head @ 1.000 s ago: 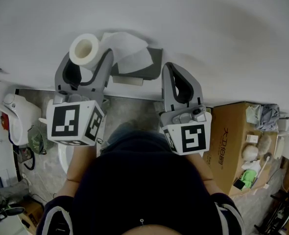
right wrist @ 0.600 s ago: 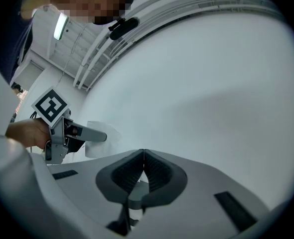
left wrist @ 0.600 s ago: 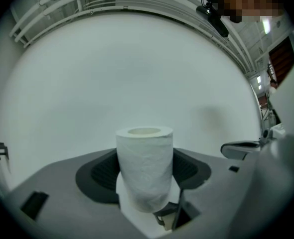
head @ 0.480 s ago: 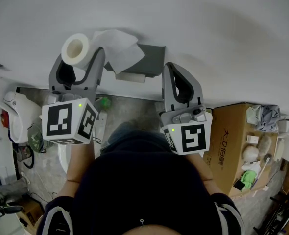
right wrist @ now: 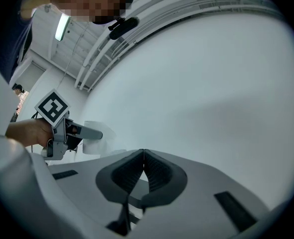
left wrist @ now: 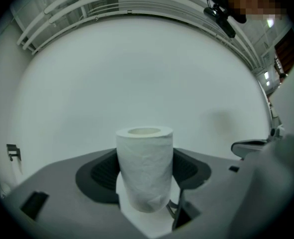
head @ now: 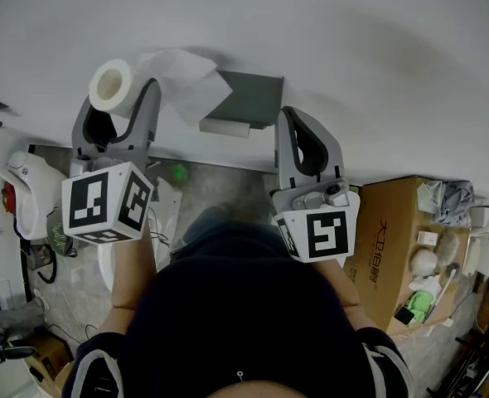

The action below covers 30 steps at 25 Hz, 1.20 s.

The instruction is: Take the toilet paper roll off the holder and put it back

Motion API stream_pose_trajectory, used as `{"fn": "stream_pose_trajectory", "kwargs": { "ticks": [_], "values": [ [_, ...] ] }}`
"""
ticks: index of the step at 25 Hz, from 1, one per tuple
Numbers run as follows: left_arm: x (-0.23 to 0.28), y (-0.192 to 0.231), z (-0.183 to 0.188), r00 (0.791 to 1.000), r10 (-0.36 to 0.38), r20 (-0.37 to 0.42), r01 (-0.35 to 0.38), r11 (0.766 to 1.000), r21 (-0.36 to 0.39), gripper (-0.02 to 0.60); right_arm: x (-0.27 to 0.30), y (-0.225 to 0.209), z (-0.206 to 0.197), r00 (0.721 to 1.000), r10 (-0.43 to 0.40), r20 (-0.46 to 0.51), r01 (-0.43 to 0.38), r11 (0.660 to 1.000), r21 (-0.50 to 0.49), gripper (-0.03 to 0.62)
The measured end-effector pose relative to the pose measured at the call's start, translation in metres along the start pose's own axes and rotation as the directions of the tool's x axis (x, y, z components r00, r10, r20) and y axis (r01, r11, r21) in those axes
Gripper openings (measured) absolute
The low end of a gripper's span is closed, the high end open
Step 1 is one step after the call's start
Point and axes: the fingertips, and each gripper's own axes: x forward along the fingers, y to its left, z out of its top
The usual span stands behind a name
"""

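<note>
The first half of the task looks done. The toilet paper roll (head: 110,85) is off the holder (head: 249,98), at its 9 o'clock, clamped between the jaws of the left hand-held gripper (left wrist: 145,173). A loose sheet (head: 186,77) trails toward the holder. The right hand-held gripper (right wrist: 138,156) is closed on nothing. Putting the roll back is still left.

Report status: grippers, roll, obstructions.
Left gripper shut on toilet paper roll, off the holder. Right gripper shut, empty. Loose sheet trails toward holder; nothing else between them.
</note>
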Motion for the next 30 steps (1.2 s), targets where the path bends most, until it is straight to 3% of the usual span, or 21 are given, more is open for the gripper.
{"fn": "stream_pose_trajectory", "kwargs": {
  "ticks": [30],
  "values": [
    [-0.018,0.048,-0.004,0.99,0.143,-0.011,-0.143,0.99,0.009,0.305,0.0,0.002,0.0,1.0,0.022,0.003,-0.022,1.0,-0.001,0.017]
  ]
}}
